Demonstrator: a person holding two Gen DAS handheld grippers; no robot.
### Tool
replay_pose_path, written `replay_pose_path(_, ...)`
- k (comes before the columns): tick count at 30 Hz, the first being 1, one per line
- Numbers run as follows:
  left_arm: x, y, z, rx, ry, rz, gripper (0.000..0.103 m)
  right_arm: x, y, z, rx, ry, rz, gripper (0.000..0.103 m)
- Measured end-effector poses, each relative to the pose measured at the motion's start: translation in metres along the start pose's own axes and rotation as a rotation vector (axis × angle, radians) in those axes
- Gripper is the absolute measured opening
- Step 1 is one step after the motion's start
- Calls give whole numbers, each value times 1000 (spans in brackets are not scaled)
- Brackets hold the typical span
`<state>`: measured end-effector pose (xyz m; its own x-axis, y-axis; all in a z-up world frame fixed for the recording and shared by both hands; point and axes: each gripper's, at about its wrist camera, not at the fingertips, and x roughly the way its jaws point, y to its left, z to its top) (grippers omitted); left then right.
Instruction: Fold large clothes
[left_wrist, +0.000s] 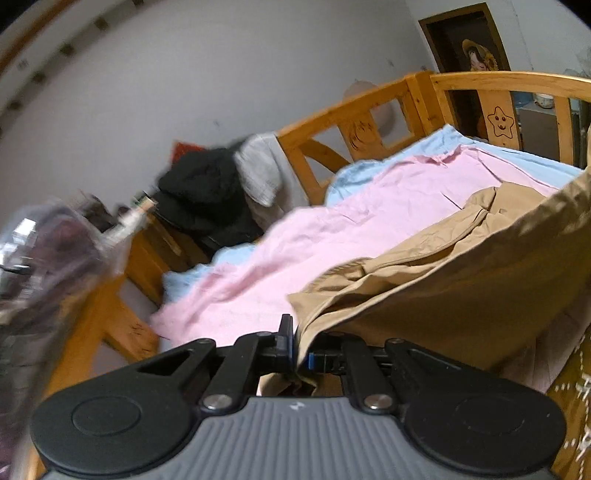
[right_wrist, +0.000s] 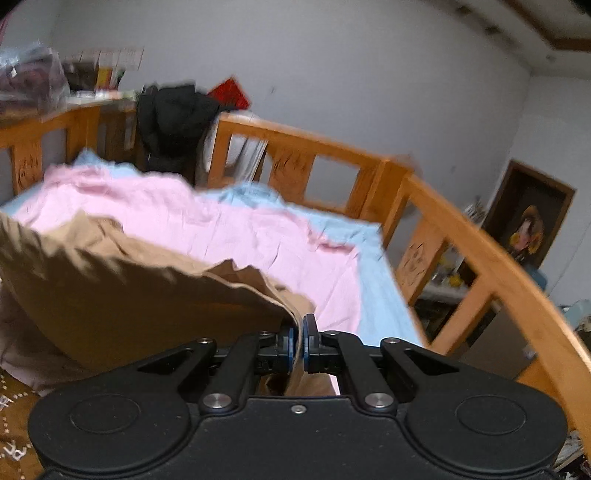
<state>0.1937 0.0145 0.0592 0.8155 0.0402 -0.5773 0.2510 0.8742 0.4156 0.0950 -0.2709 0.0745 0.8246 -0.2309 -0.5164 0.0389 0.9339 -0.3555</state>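
A large tan garment (left_wrist: 424, 280) lies partly on the bed, its near part lifted off the pink sheet (left_wrist: 295, 236). My left gripper (left_wrist: 300, 350) is shut on the garment's left edge, with cloth pinched between the blue pads. In the right wrist view the same tan garment (right_wrist: 147, 291) hangs as a raised sheet to the left, and my right gripper (right_wrist: 298, 343) is shut on its right edge. The cloth stretches between the two grippers above the bed.
A wooden bed rail (left_wrist: 369, 122) with cut-outs runs around the bed (right_wrist: 461, 229). Dark and grey clothes (left_wrist: 214, 195) hang over the rail. A light blue sheet (right_wrist: 380, 295) lies under the pink one. A framed picture (right_wrist: 528, 218) leans on the wall.
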Motion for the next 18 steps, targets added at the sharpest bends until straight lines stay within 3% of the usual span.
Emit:
replay_pose_path(6, 85, 25, 16, -72, 124, -108, 10, 99, -6, 15, -8, 105, 61, 4)
replay_pose_path(11, 152, 46, 11, -169, 270, -171, 13, 155, 4, 29, -70, 132, 78, 5)
replay_pose_path(18, 200, 62, -8, -311, 361, -207, 39, 202, 10, 20, -42, 188, 81, 8)
